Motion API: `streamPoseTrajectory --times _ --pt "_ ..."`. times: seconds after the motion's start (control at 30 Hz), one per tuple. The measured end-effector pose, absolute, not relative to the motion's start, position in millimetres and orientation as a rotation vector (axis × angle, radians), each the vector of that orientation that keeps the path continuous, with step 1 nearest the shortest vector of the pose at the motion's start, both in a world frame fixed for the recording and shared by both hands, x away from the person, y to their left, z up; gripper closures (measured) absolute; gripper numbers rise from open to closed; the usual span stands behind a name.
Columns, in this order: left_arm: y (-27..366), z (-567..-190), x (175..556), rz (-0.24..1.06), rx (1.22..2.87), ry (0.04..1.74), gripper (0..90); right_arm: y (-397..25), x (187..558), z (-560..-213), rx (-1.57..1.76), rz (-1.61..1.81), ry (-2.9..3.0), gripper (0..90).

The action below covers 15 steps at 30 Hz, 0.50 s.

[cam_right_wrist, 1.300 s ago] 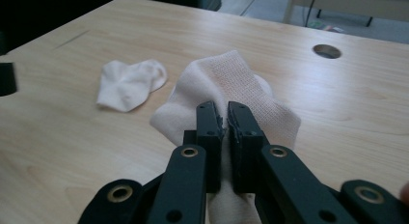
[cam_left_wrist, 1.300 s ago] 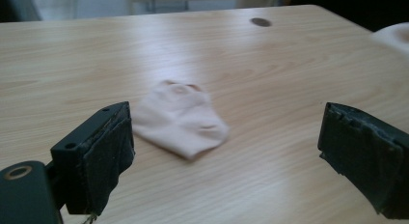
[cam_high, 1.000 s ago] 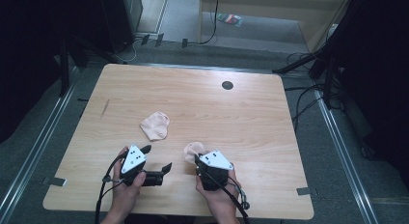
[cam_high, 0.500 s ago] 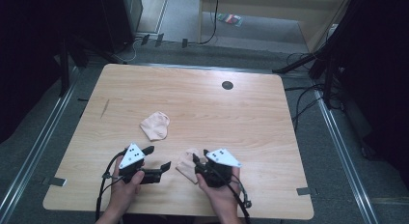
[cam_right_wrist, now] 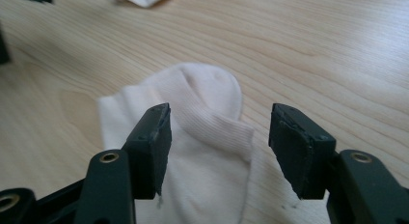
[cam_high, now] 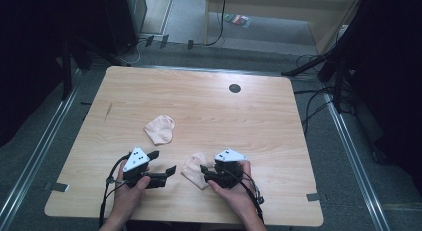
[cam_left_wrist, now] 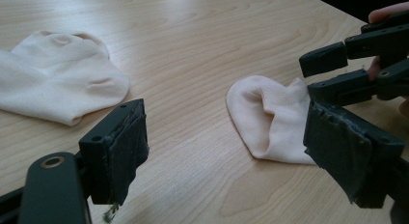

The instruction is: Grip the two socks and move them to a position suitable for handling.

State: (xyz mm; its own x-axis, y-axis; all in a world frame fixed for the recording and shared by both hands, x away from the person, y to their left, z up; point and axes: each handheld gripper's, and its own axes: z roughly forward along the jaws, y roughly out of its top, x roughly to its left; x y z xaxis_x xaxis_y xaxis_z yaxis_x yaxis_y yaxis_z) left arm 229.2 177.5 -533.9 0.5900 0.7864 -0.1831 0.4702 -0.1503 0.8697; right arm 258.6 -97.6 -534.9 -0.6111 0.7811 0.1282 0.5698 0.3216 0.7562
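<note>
Two pale peach fabric socks on a light wooden table (cam_high: pixel 278 141). Nearer small folded peach sock (cam_high: pixel 194 169) lying flat close to the table's near edge, between the two tools. Right black two-jaw gripper (cam_high: pixel 205 172) low over that sock's right end — jaws spread wide in the right gripper view, one to each side of the ribbed fold (cam_right_wrist: pixel 212 122), nothing clamped between them; whether the pads touch the cloth cannot be told. Left black two-jaw gripper (cam_high: pixel 166 167) just left of the same sock, pointing toward it, jaws likewise wide apart and empty, the sock (cam_left_wrist: pixel 270 120) seen through the gap beside its right jaw in the left gripper view. Second crumpled peach sock (cam_high: pixel 160 129) farther up the table, apart from both tools — at the left in the left gripper view (cam_left_wrist: pixel 58 91). Small round black grommet (cam_high: pixel 234 87) near the table's far edge. Person's hands wrapped around each handle at the near edge.
</note>
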Motion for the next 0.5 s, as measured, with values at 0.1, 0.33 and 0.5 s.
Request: streamPoseTrajectory --times 0.1,0.33,0.5 --pt "176 -534 229 0.38 1.797 1.029 16.0 -95 261 -540 1.235 1.117 2.332 40.6" --pt "177 -535 231 0.382 1.801 1.046 16.0 -90 256 -544 1.191 1.057 2.344 63.8" --pt "178 -537 232 0.368 1.806 1.052 16.0 -89 248 -535 1.173 1.096 2.316 81.7"
